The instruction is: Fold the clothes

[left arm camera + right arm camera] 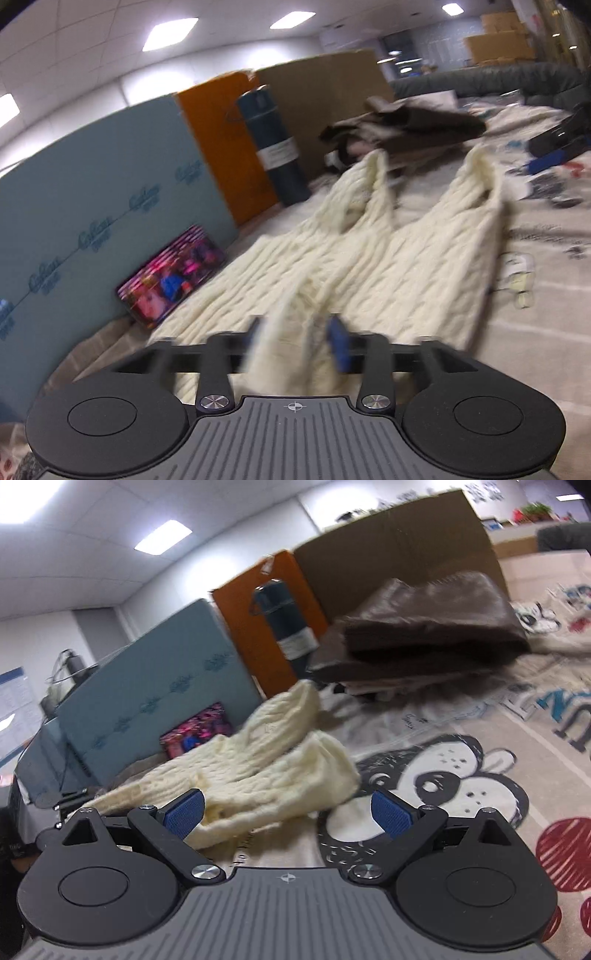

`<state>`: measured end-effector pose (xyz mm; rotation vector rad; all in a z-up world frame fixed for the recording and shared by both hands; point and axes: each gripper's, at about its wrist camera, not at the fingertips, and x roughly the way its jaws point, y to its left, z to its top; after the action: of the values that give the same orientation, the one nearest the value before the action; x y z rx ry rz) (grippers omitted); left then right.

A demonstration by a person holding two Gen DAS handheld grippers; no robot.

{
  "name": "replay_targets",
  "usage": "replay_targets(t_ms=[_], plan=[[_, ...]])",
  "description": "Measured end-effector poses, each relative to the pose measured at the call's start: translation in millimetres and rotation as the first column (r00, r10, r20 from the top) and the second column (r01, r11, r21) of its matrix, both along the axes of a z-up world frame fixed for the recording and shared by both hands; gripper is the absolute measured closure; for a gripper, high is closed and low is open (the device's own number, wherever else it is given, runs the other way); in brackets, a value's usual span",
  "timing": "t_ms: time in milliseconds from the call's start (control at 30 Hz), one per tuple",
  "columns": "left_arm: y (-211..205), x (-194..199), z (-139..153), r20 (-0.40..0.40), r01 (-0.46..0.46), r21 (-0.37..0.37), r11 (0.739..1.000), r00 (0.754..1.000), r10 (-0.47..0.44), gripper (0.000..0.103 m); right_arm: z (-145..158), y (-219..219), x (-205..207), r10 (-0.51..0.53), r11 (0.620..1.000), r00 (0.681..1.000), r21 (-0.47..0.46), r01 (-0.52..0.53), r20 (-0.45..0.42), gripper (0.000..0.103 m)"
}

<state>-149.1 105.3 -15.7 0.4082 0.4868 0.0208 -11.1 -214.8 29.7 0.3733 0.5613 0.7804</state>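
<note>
Cream knit garment (369,236) lies spread on a printed cloth with a cartoon animal (436,775) on it, and I cannot tell if a bed or the floor is under that cloth. The knit piece looks like a sweater or vest, with two long parts reaching toward the far side, but the pictures are blurry, so I am not sure which. The left tool (297,339) is squeezed shut on a bunch of the near edge, and the cloth rises up between its blue pads (338,343). I think it pinches there so the edge can be lifted and laid over the rest, which is how a fold is made. The right tool (288,808) has its jaws wide apart and grips nothing. It sits just beside the right edge of the knit, with one blue pad close to the wool, maybe ready to take a second corner so both sides move together. Farther off, a stack of brown folded clothes (432,627) rests out of the way, likely so there is room to work. A phone with a bright screen (173,277) leans on a blue board (92,199) at the left.
</note>
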Motion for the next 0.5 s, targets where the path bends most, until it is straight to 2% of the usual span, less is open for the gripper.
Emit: replay_targets(t_ms=[33, 67, 200, 333, 400, 467, 500], plan=[[2.2, 1.0, -1.3, 0.016, -0.033, 0.003, 0.999, 0.999, 0.033, 0.017, -2.2, -0.3, 4.0, -0.005, 1.000, 1.000, 0.018, 0.005, -0.030, 0.006], [4.3, -2.0, 0.9, 0.022, -0.050, -0.010, 0.999, 0.998, 0.051, 0.015, -4.4, -0.6, 8.0, -0.009, 0.999, 0.998, 0.035, 0.011, -0.059, 0.006], [12.7, -14.2, 9.4, 0.044, -0.117, -0.062, 0.991, 0.992, 0.120, 0.015, -8.7, 6.0, 24.5, 0.009, 0.991, 0.986, 0.134, 0.014, -0.168, 0.006], [21.1, -26.3, 17.9, 0.062, -0.182, -0.115, 0.977, 0.980, 0.190, 0.014, -10.9, 23.6, 40.4, 0.017, 0.984, 0.968, 0.178, 0.029, -0.249, 0.006], [24.5, -34.3, 18.0, 0.056, -0.210, -0.128, 0.969, 0.974, 0.218, 0.013, -11.8, 31.7, 46.0, -0.005, 0.986, 0.963, 0.161, 0.050, -0.268, 0.014], [27.4, -43.6, 15.3, 0.040, -0.235, -0.131, 0.963, 0.969, 0.242, 0.010, -13.0, 36.9, 50.7, -0.035, 0.987, 0.962, 0.142, 0.076, -0.272, 0.036], [29.2, -47.2, 13.7, 0.031, -0.249, -0.133, 0.959, 0.966, 0.255, 0.008, -13.8, 38.0, 53.0, -0.050, 0.986, 0.961, 0.138, 0.091, -0.273, 0.044]])
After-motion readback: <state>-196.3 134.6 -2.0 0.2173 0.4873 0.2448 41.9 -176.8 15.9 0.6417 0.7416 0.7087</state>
